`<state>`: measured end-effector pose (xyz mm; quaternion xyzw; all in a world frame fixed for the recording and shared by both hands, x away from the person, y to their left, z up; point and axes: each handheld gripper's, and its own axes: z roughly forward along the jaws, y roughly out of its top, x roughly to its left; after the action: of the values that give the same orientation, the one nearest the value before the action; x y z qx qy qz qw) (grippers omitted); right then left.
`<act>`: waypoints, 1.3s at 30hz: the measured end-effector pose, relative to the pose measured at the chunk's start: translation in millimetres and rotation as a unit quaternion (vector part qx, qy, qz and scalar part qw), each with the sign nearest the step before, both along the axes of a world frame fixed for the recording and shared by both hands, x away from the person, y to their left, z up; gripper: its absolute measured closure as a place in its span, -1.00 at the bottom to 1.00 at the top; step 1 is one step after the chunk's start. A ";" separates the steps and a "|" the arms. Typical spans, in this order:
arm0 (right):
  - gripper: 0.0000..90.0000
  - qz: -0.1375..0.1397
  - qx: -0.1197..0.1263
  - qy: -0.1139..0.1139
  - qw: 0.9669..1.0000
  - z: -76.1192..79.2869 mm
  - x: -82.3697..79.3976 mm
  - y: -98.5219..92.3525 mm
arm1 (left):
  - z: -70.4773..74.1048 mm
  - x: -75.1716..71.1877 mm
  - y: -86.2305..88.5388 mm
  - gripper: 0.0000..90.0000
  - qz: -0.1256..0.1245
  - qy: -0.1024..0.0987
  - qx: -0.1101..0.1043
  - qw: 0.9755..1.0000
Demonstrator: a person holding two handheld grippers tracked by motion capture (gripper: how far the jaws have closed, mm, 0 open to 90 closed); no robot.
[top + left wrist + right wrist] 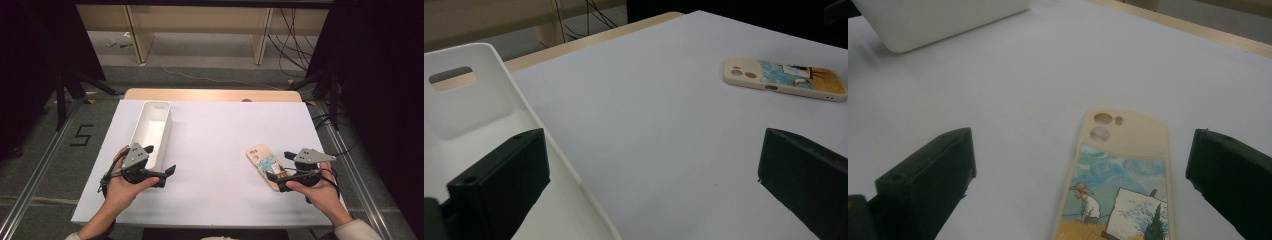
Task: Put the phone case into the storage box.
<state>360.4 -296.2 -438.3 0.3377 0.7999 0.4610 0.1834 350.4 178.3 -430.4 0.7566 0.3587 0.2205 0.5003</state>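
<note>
A cream phone case (263, 162) printed with a painting lies face down on the right of the white table (220, 125). My right gripper (280, 166) stands open at its near end, one jaw on each side. In the right gripper view the phone case (1120, 170) lies between the wide jaws of my right gripper (1080, 145), and I cannot tell if they touch it. A long white bin (150, 131) stands on the left. My left gripper (161, 159) is open at the bin's near right corner. In the left gripper view, one jaw of my left gripper (654, 145) hangs over the bin (474, 100); the phone case (781, 77) lies far off.
A strip of bare wood (210, 94) shows at the table's far edge. Beyond it are shelf legs (137, 35) and cables (295, 45) on the floor. A taped "5" (81, 135) marks the floor at the left. Metal rails (355, 175) run along both sides.
</note>
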 end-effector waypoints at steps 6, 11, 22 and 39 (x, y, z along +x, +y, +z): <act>-0.99 -0.004 -0.001 0.003 1.000 -0.4 0.9 0.3 | 0.8 -0.2 0.4 -1.00 0.002 -0.002 -0.002 1.000; -0.99 -0.009 -0.006 0.005 1.000 -0.9 2.1 -0.4 | 1.0 -0.1 0.5 -1.00 0.003 -0.003 -0.003 1.000; -0.99 -0.024 -0.034 0.021 0.999 -2.7 15.6 -0.4 | 1.8 -0.4 1.2 -1.00 0.003 -0.004 -0.008 1.000; -0.99 -0.030 -0.109 0.100 0.989 -21.9 52.3 9.6 | 2.0 0.0 1.3 -1.00 0.005 -0.005 -0.008 1.000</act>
<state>412.7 -286.6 -460.2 0.3836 0.8491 0.3296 0.1523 350.4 179.6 -428.4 0.7494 0.3620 0.2238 0.5072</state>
